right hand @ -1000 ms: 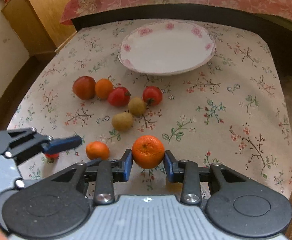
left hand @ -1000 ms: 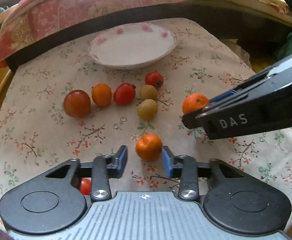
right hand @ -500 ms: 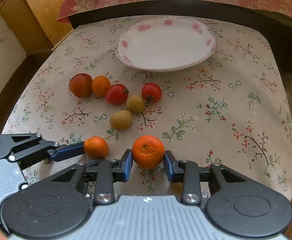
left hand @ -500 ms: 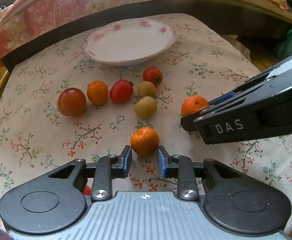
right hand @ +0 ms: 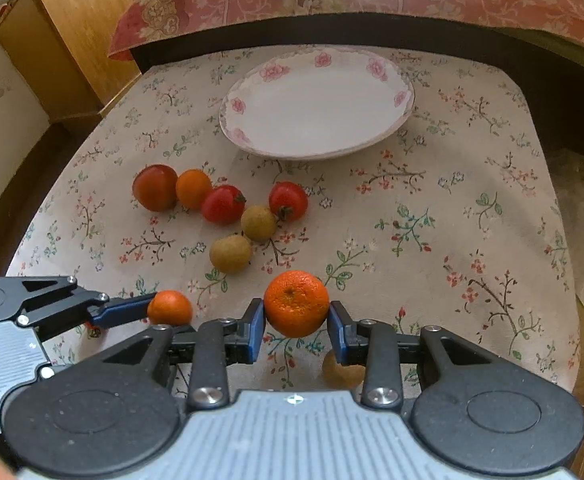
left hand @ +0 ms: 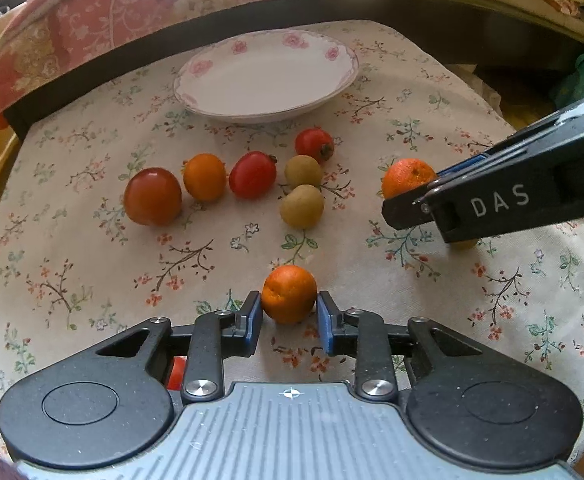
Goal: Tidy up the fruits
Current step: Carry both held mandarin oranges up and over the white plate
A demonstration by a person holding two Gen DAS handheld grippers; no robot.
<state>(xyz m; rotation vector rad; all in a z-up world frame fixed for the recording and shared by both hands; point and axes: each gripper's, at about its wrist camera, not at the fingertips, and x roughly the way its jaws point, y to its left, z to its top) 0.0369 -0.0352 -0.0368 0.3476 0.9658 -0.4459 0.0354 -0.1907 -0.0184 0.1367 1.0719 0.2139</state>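
While the right gripper (right hand: 296,322) pinches a large mandarin (right hand: 296,303) between its jaws, the left gripper (left hand: 288,316) has its jaws closed on a smaller mandarin (left hand: 288,293) near the front edge of the tabletop (right hand: 471,208). The empty floral plate (right hand: 319,104) sits toward the far edge, tomatoes (left hand: 252,175) and longans (left hand: 302,206) between.

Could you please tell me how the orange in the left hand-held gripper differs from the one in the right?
The left orange looks smaller than the right orange. The left one is smooth and paler; the right one is deeper orange with a pitted skin. Both sit between blue pads, the plate bare beyond them.
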